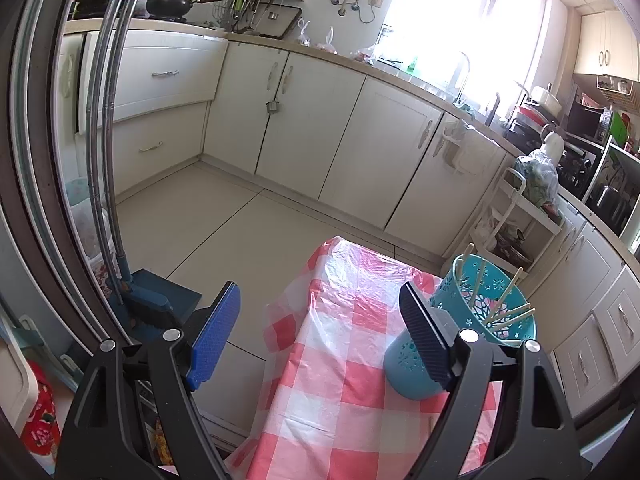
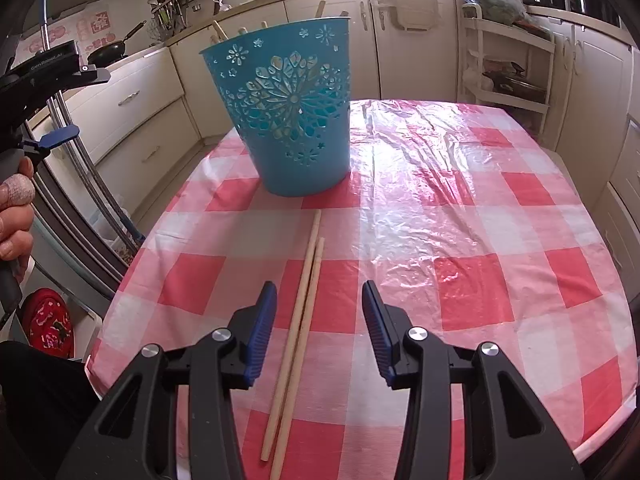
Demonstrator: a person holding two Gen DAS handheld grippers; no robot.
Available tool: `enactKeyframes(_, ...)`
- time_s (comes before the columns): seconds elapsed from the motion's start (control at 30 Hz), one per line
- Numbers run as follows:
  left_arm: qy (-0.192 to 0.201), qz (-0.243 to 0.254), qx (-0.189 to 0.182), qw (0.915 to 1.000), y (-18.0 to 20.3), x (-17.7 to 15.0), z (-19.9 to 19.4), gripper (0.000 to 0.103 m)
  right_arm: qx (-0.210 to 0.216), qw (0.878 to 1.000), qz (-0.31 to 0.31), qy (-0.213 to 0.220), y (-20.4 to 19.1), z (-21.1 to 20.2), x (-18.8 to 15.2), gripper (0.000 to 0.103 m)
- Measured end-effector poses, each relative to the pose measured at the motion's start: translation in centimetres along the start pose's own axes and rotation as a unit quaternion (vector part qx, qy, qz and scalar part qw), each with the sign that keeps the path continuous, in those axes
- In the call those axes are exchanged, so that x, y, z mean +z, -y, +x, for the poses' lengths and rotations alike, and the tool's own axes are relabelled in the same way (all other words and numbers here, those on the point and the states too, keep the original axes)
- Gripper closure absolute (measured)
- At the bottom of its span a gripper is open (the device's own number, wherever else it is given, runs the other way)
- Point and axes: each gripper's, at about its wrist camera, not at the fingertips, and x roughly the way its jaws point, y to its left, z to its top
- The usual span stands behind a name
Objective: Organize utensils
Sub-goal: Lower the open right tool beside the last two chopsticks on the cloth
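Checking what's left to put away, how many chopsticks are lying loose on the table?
2. The pair of chopsticks lies side by side on the checked tablecloth, in front of the blue basket. Others already stand in the basket.

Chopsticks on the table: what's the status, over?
Right gripper open over two chopsticks, not gripping. Left gripper open, empty, beside the blue basket. More chopsticks already in the basket. Nothing in the way.
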Motion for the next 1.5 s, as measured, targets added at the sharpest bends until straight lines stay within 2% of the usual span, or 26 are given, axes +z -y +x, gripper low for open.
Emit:
enactKeyframes(0.43,-0.011,0.008,0.011,0.9999,0.31,-0.34,0.43,0.025,0.001,1.000,0.005,0.001,0.58,-0.18,-0.21,0.059)
enactKeyframes(1.5,-0.013,0.000,0.007,0.9999,0.03,-0.27,0.58,0.024,-0.005,1.000,-0.002,-0.005,0.18,0.02,-0.32,0.059)
